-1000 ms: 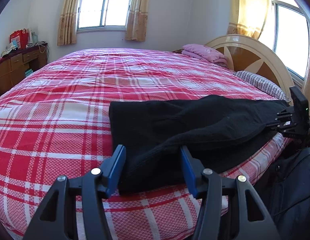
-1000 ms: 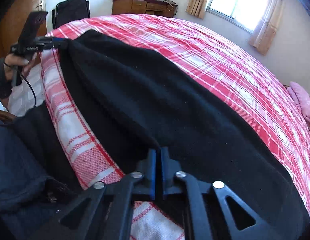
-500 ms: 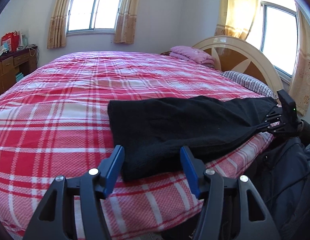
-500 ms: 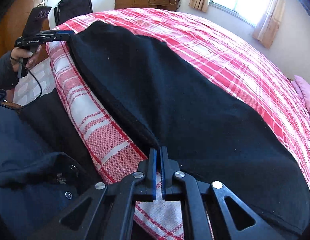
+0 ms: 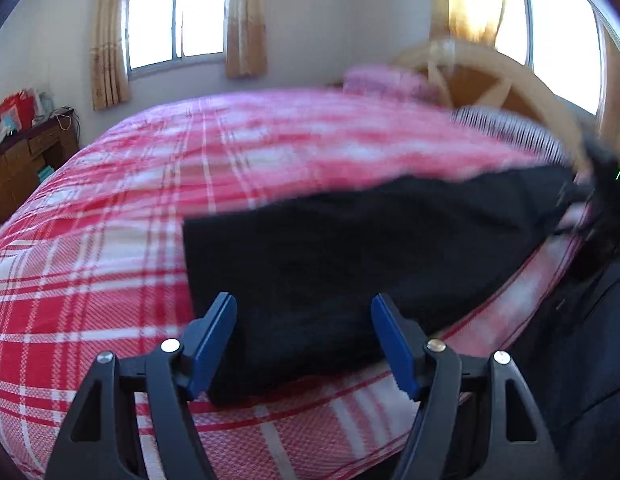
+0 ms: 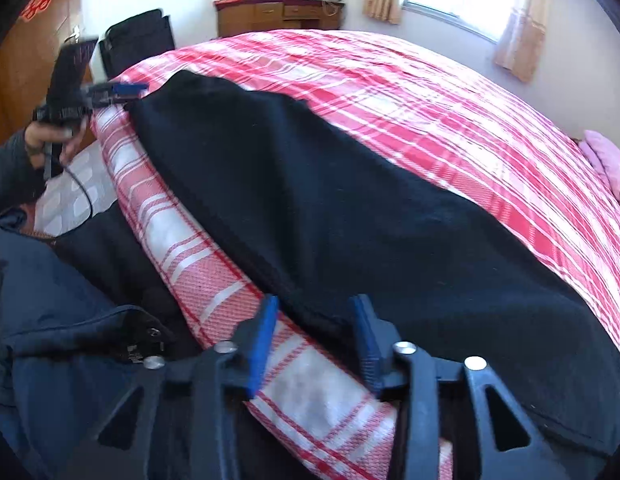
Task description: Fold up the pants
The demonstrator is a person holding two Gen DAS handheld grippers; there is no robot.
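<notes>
Left tool (image 5: 304, 338): jaws apart, just been opening, nothing gripped; pants (image 5: 349, 256) edge lies between and beyond the pads. Pants lie flat along the near edge of the bed (image 5: 110, 240). Right tool (image 6: 313, 336): jaws just opened, pads clear of the cloth.

The black, soft knit pants (image 5: 349, 264) (image 6: 349, 208) lie flat and folded lengthwise into one long dark band on the red-and-white checked bedspread (image 5: 110, 240), running along the bed's near edge, one straight-cut end square toward the middle, the near corner almost reaching the edge
</notes>
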